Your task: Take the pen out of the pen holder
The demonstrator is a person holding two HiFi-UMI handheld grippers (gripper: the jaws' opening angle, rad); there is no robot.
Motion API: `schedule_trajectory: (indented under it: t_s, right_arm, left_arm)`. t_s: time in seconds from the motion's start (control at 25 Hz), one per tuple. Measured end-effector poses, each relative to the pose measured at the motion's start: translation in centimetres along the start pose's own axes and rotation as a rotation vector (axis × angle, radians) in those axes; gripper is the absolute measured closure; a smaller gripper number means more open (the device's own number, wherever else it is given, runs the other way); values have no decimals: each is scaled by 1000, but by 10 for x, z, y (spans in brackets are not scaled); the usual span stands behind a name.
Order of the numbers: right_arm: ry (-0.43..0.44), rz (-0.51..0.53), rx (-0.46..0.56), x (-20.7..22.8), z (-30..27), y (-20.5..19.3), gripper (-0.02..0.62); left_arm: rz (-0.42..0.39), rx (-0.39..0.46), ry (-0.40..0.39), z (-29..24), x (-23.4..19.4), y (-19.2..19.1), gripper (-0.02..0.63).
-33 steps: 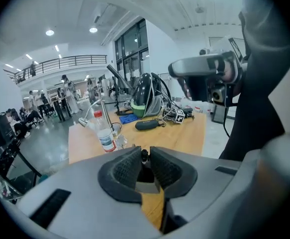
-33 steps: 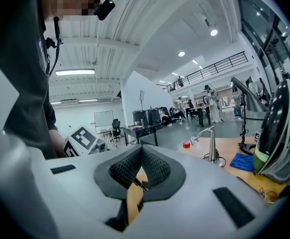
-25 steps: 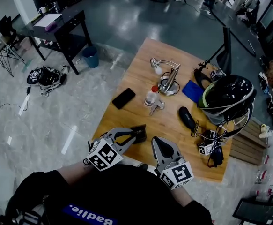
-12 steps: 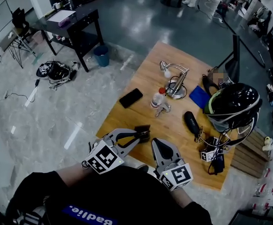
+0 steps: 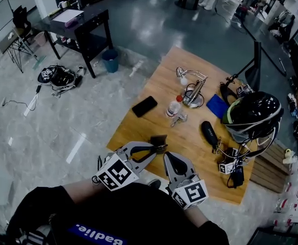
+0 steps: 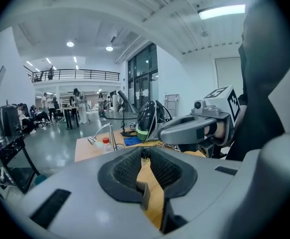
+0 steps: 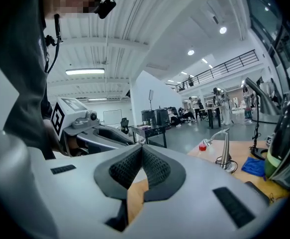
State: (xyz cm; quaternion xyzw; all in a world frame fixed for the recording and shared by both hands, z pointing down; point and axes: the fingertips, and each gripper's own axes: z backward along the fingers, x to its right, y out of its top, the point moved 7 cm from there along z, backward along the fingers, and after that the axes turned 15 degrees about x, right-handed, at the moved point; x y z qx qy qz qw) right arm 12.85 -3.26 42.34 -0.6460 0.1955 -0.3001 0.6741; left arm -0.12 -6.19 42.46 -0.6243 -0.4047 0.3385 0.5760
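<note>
Left gripper (image 5: 158, 143): hovered over near edge of table (image 5: 149, 124), fingers pressed together with nothing between them.
Right gripper (image 5: 169, 158): hung just beside the left, fingers closed tip to tip, empty.
Pen (image 5: 195, 88): stood slanted in round-based holder (image 5: 188, 100) at far side of table, well apart from both grippers.
Markers: showed black-and-white squares on each gripper's cube.
Bottle (image 5: 173, 106): stood near holder, clear with red cap; contents could not be told.

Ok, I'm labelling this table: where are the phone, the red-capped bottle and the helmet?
black phone (image 5: 144, 106), head view, middle of its screen.
red-capped bottle (image 5: 173, 108), head view, clear body below the cap.
black helmet (image 5: 251, 109), head view, top of its shell.
</note>
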Motion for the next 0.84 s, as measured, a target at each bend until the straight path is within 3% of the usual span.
schedule_trajectory:
  t_s: [0.4, 0.84]
  right_arm:
    - [-51, 43, 7, -16, -15, 6, 589]
    - [-76, 55, 30, -14, -19, 7, 589]
  left_arm:
    - [-11, 35, -71, 13, -12, 4, 541]
    - [-9, 34, -91, 13, -21, 3, 541]
